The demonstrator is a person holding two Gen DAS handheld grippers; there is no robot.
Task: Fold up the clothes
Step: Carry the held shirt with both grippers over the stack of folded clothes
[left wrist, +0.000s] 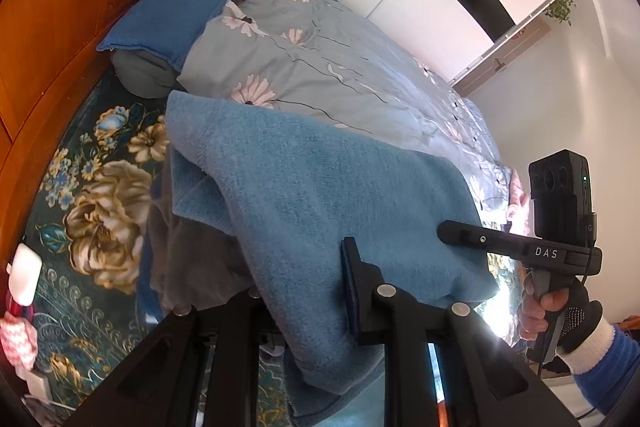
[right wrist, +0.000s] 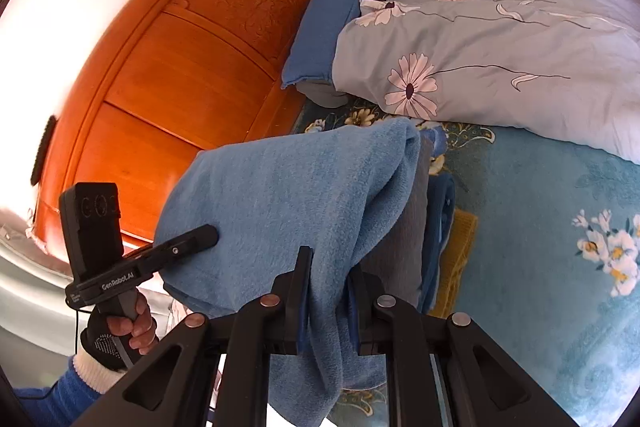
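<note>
- Bedroom scene: bed [left wrist: 100, 247] with dark teal floral sheet, grey-blue daisy duvet [left wrist: 320, 67] bunched along the far side, blue pillow [left wrist: 168, 19] lying against the orange wooden headboard [left wrist: 60, 27], white wardrobe doors behind.
- Blue fleece garment [left wrist: 320, 195] is hanging in the air above the sheet, being held up by both grippers, one on each end of its near edge.
- Left gripper [left wrist: 316, 291] is nearly closed, pinching the garment's edge; only its right-hand pad is showing, the other is hidden under cloth.
- Right gripper [right wrist: 328, 291] is nearly closed too, both pads pressing on a bunched fold of fleece running down between them.
- Two-point hold looks meant to keep the edge spread and taut so the piece can be laid flat, rather than crumpling from one pinch.
- Garment's long axis is running roughly from gripper to gripper, side to side; the free part is draping away from the cameras toward the duvet and drooping down.
- A grey layer [right wrist: 400, 239] is showing under the blue on the right wrist view; cannot tell whether it is lining or a separate piece.
- Darker blue and yellow fabrics [right wrist: 456, 259] are lying on the sheet below, just beside the hanging cloth.
- Gloved hand [left wrist: 560, 311] with blue sleeve is gripping the right handle; the other hand [right wrist: 128, 327] is gripping the left.
- Judging stage: garment lifted, not yet set down, fold not yet made.
</note>
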